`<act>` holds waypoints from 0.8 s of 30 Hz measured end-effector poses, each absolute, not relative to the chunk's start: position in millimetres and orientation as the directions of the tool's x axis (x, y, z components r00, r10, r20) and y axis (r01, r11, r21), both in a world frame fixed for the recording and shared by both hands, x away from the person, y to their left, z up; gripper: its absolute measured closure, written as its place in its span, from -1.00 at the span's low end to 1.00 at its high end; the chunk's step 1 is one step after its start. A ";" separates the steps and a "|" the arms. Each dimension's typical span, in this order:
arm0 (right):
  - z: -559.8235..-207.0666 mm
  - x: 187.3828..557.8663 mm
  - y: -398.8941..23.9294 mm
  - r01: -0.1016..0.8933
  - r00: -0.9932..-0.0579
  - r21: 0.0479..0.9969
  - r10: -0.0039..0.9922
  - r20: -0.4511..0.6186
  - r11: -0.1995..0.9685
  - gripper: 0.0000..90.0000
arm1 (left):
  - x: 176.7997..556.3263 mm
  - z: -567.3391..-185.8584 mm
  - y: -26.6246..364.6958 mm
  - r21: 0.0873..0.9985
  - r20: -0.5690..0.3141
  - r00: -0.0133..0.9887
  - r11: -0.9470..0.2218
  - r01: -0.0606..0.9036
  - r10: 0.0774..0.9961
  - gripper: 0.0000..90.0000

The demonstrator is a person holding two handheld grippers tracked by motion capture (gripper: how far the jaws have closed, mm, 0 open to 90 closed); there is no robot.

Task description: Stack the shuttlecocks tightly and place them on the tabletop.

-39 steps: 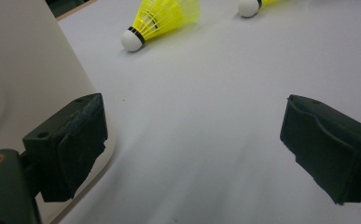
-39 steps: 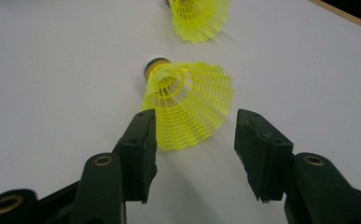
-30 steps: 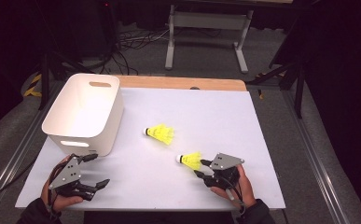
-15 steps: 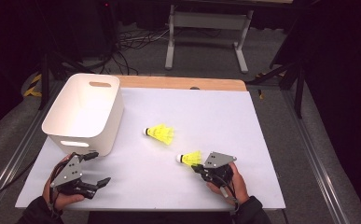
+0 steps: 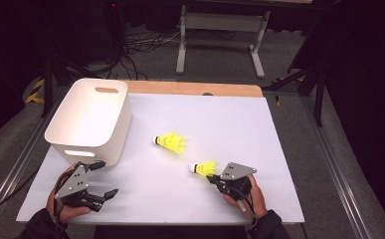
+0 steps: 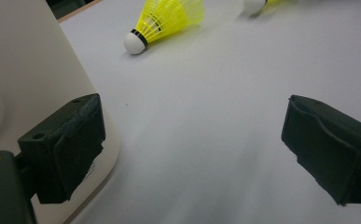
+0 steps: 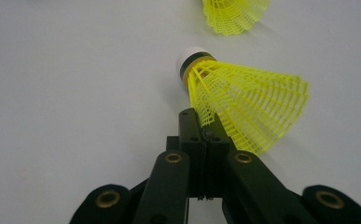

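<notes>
Two yellow shuttlecocks lie on the white table sheet (image 5: 279,149). My right gripper (image 5: 212,178) (image 7: 205,122) is shut on the nearer shuttlecock (image 5: 202,167) (image 7: 248,105), pinching the edge of its mesh skirt; its white cork points away from the jaws. The other shuttlecock (image 5: 171,142) (image 7: 234,14) (image 6: 166,21) lies free a little farther back. At the front left, my left gripper (image 5: 106,178) (image 6: 192,144) stands open with nothing between its fingers, one jaw close beside the white basket (image 5: 120,124) (image 6: 24,70).
The white basket sits at the table's back left with a handle slot (image 5: 106,90) in its far wall. A wooden strip (image 5: 195,88) runs along the table's far edge. Cables and a metal stand (image 5: 220,22) are on the floor beyond.
The right gripper's jaws have closed onto the nearer shuttlecock's skirt, and that hand shifted slightly left. The left gripper and the other shuttlecock have stayed put.
</notes>
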State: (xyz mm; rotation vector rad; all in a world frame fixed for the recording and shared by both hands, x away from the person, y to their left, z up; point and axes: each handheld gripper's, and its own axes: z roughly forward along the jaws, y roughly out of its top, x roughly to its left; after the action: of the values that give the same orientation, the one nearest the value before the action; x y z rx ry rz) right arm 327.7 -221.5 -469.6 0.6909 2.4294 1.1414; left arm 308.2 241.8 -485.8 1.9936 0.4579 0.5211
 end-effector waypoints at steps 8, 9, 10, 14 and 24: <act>-466.9 324.8 -222.8 0.250 -0.801 0.784 0.576 -0.162 0.568 1.00 | 307.1 -485.0 240.9 0.889 0.175 0.836 -0.449 0.093 0.520 -0.85; -466.1 324.4 -223.5 0.246 -0.800 0.786 0.577 -0.166 0.567 1.00 | 306.8 -484.7 241.1 0.888 0.177 0.837 -0.452 0.091 0.517 -0.85; -465.3 324.2 -224.4 0.244 -0.797 0.790 0.580 -0.167 0.563 1.00 | 306.5 -484.6 241.0 0.888 0.178 0.838 -0.451 0.089 0.516 -0.85; -462.7 324.0 -228.2 0.240 -0.793 0.799 0.587 -0.166 0.551 1.00 | 306.0 -485.5 239.2 0.887 0.178 0.839 -0.454 0.090 0.514 -0.85; -461.5 326.7 -228.5 0.235 -0.790 0.802 0.589 -0.172 0.549 1.00 | 305.8 -485.9 239.5 0.884 0.177 0.842 -0.459 0.092 0.510 -0.85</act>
State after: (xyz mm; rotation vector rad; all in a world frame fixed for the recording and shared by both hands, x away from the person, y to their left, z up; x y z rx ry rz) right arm 326.7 -228.5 -461.5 0.6689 2.3634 1.1330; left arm 305.8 239.5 -485.9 2.0106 0.4429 0.5218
